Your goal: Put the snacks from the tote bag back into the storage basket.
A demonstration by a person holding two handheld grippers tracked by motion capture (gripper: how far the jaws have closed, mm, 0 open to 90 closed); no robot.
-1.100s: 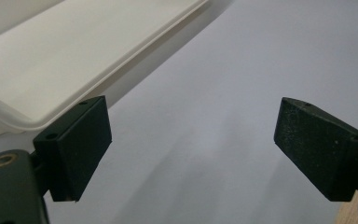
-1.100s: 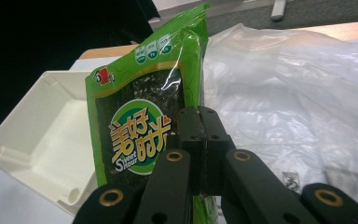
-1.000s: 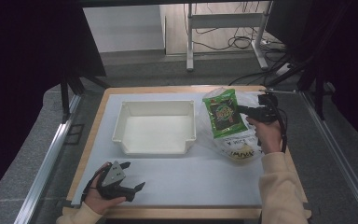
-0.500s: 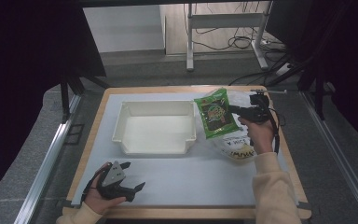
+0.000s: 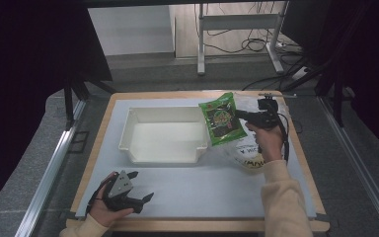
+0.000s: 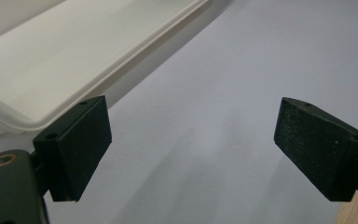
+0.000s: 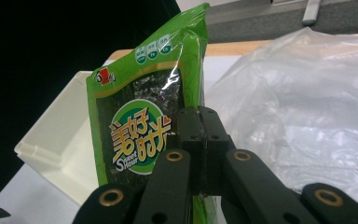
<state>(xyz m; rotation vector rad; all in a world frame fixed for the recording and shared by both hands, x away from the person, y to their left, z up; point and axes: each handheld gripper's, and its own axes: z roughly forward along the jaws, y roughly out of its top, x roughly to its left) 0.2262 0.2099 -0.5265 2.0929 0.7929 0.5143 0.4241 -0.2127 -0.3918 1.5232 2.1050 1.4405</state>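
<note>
Movement marks this moment: over the last second the flat green foil snack packet [image 5: 222, 120] with its dark window and round logo has been carried leftward off the clear crinkled plastic bag [image 5: 249, 148] and now hangs over the right end of the shallow white rectangular plastic tray [image 5: 143, 116]. Earlier it stood nearer the worktop's right side, above the bag. The shift suggests the packet is being transferred into the tray, and that the carry is close to its end, with only a lowering and a release likely left.

The right tool [image 5: 243, 115] is clamped on the packet's right edge; in the right gripper view its jaws are pressed together on the foil [image 7: 142, 135], which stands nearly upright in front of the tray's corner [image 7: 46, 140]. The right hand [image 5: 264, 138] holds the tool raised, with the forearm in a cream sleeve reaching up from the near right edge of the worktop [image 5: 197, 197], the tool pointing left toward the tray.

The left tool [image 5: 140, 199] has not moved. It rests low at the near left corner, its jaws wide apart with nothing between them, looking across bare worktop at the tray's near rim [image 6: 74, 100].
</note>
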